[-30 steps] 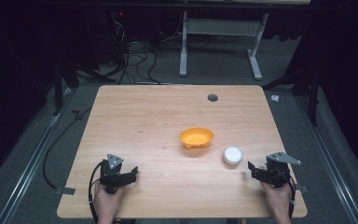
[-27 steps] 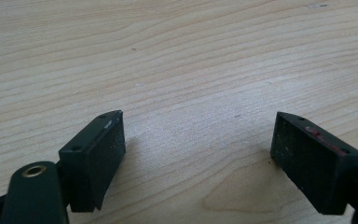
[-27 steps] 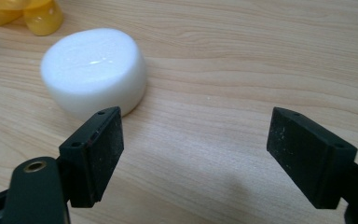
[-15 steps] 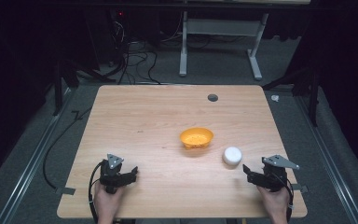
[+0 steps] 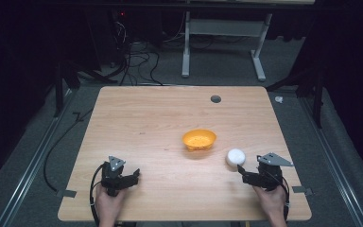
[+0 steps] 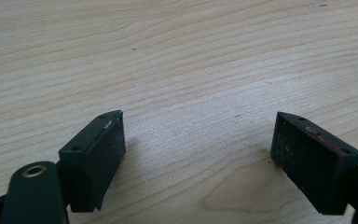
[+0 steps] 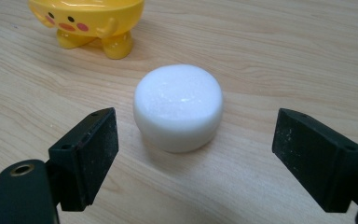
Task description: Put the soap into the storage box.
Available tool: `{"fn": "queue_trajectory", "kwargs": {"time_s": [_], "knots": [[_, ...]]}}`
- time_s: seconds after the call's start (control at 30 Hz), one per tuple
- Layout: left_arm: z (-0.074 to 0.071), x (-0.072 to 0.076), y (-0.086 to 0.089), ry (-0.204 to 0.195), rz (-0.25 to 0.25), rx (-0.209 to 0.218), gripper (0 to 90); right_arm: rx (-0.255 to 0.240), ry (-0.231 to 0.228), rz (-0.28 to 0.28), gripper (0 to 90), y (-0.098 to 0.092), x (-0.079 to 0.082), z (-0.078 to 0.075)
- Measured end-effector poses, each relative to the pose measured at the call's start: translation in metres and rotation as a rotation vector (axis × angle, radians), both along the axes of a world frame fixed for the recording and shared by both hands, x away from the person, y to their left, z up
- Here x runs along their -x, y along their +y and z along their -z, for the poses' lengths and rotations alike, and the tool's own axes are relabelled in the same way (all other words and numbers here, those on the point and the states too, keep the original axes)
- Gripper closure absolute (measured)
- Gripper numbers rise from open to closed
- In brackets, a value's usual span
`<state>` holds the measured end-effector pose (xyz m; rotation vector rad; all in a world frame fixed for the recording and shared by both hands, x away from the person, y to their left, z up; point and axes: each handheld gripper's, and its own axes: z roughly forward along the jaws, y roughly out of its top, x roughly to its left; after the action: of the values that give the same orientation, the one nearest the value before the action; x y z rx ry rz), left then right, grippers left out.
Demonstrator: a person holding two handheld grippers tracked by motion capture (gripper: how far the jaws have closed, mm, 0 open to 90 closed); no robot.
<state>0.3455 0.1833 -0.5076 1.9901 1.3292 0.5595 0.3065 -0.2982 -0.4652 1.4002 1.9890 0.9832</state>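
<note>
Left tool (image 5: 131, 177) rests low on the table (image 5: 160, 123) near the 7 o'clock corner, held in the person's left hand (image 5: 108, 204). Its 2 jaws stand wide apart with bare wood between them in the left gripper view (image 6: 198, 140); it holds nothing.

Yellow bowl (image 5: 199, 139) sits just right of the table's middle. In the right gripper view it shows at 11 o'clock (image 7: 89, 21) as a cartoon-faced bowl standing on small feet, with pink cheeks on its side.

White round puck (image 5: 235, 156) lies at 4 o'clock of the bowl, near it but apart, flat on the wood. In the right gripper view the puck (image 7: 178, 106) is ahead of the jaws, roughly centred on the gap between them and touching neither.

Right tool (image 5: 242, 174) sits at the 5 o'clock side of the table, held in the right hand (image 5: 272, 201), tips pointing toward the puck and just short of it. Jaws are spread wide (image 7: 193, 158); nothing is gripped.

A dark round hole (image 5: 215, 99) marks the table near its far edge, at 1 o'clock.
</note>
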Motion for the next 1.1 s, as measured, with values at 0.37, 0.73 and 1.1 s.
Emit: {"fn": "queue_trajectory", "kwargs": {"time_s": [0.37, 0.73, 1.1], "knots": [[0.0, 0.0, 0.0, 0.001, -0.001, 0.002, 18.1, 0.018, 0.017, -0.036, 14.7, 0.015, -0.018, 0.0], [0.0, 0.0, 0.0, 0.001, 0.0, 0.002, 18.0, 0.032, 0.066, -0.025, 14.6, 0.021, -0.033, 0.009], [0.0, 0.0, 0.0, 0.001, 0.0, 0.002, 17.9, 0.054, 0.115, -0.007, 15.0, 0.025, -0.045, 0.02]]}}
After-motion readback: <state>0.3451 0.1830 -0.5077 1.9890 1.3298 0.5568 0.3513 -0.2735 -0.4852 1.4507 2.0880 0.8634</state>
